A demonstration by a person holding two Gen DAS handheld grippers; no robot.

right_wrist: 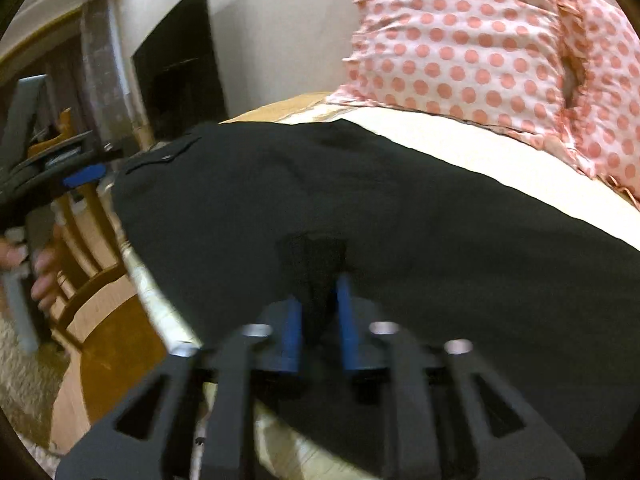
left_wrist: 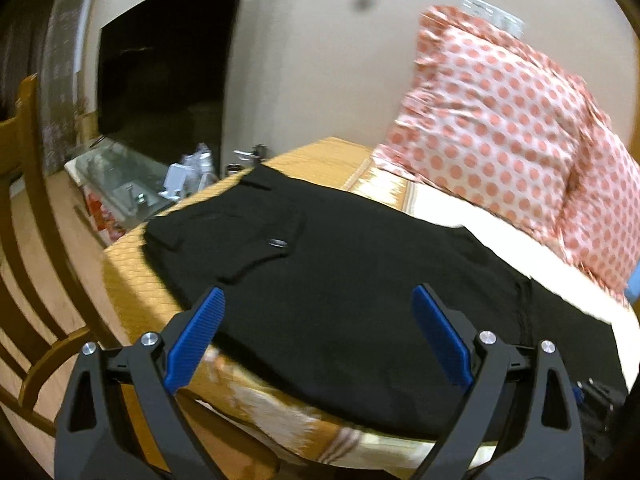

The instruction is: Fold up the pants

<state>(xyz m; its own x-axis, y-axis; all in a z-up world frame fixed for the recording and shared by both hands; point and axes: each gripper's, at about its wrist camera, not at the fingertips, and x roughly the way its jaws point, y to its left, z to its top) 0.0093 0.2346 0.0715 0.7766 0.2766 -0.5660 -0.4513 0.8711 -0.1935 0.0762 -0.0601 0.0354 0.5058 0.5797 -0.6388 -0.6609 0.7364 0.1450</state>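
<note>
Black pants [left_wrist: 328,276] lie spread across a bed with an orange patterned cover [left_wrist: 132,280]; their waistband and button are at the far left. My left gripper [left_wrist: 318,300] is open and empty, just above the near edge of the pants. In the right wrist view the pants [right_wrist: 400,208] fill the middle. My right gripper [right_wrist: 318,300] is nearly closed, pinching a raised fold of the black fabric between its blue pads [right_wrist: 345,320]. The left gripper [right_wrist: 80,180] shows at that view's left edge, held by a hand.
A pink polka-dot pillow [left_wrist: 500,120] leans on the wall at the bed's far right, also in the right wrist view [right_wrist: 480,40]. A wooden chair [left_wrist: 36,240] stands left of the bed. A dark TV [left_wrist: 160,80] and a cluttered glass stand [left_wrist: 132,184] are behind.
</note>
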